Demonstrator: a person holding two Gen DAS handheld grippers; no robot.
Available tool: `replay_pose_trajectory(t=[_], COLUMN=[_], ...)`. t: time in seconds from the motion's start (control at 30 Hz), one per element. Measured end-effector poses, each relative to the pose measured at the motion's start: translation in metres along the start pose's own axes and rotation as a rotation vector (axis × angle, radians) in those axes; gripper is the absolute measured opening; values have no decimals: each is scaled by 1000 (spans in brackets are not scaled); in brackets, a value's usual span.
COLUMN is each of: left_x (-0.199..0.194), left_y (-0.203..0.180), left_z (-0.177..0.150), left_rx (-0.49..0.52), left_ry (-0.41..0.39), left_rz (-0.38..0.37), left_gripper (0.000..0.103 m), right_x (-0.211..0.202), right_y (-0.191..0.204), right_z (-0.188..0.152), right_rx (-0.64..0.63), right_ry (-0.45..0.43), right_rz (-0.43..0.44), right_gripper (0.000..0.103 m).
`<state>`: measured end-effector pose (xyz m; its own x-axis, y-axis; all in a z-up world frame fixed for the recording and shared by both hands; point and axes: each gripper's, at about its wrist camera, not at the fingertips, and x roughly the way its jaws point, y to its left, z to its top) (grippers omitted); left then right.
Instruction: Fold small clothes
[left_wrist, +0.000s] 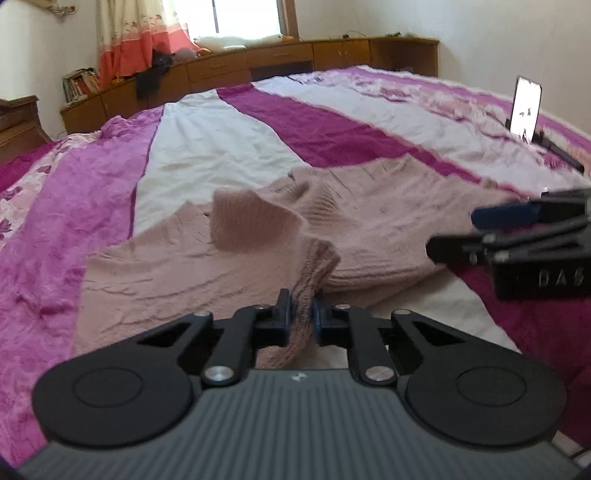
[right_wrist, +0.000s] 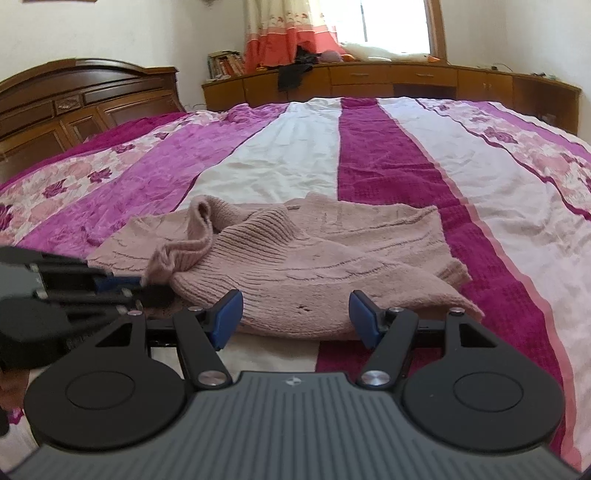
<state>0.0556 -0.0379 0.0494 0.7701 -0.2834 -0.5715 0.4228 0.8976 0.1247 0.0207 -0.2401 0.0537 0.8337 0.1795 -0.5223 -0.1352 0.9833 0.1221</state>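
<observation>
A dusty-pink knitted sweater (left_wrist: 266, 236) lies crumpled on the striped bedspread (left_wrist: 207, 147). My left gripper (left_wrist: 303, 317) is shut on a ribbed fold of the sweater, lifted a little off the bed. In the left wrist view my right gripper (left_wrist: 476, 229) comes in from the right edge, over the sweater's right side. In the right wrist view the sweater (right_wrist: 295, 258) spreads ahead, and my right gripper (right_wrist: 295, 315) stands open just above its near hem, nothing between the blue pads. The left gripper (right_wrist: 125, 286) shows at the left edge, holding the pulled-up ribbed fold.
The bedspread (right_wrist: 369, 147) has purple, white and magenta stripes. A phone on a stand (left_wrist: 526, 109) sits on the bed at the far right. A wooden headboard (right_wrist: 74, 99) is on the left, and low wooden cabinets (right_wrist: 369, 79) run under the window.
</observation>
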Motion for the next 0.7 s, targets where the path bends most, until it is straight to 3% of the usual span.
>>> replay_pose_trajectory(t=[0.4, 0.6, 0.7], left_x=[-5, 11, 23], left_y=[64, 103, 118], left_z=[33, 41, 41], left_rx=[-27, -46, -28], left_ry=[-75, -57, -41], left_rz=[196, 277, 324], left_gripper=[10, 10, 10], right_x=[23, 33, 39], right_y=[44, 57, 60], right_z=[1, 1, 1], right_rx=[-251, -354, -411], right_ry=[49, 34, 32], right_rz=[134, 157, 131], right_gripper=[71, 71, 61])
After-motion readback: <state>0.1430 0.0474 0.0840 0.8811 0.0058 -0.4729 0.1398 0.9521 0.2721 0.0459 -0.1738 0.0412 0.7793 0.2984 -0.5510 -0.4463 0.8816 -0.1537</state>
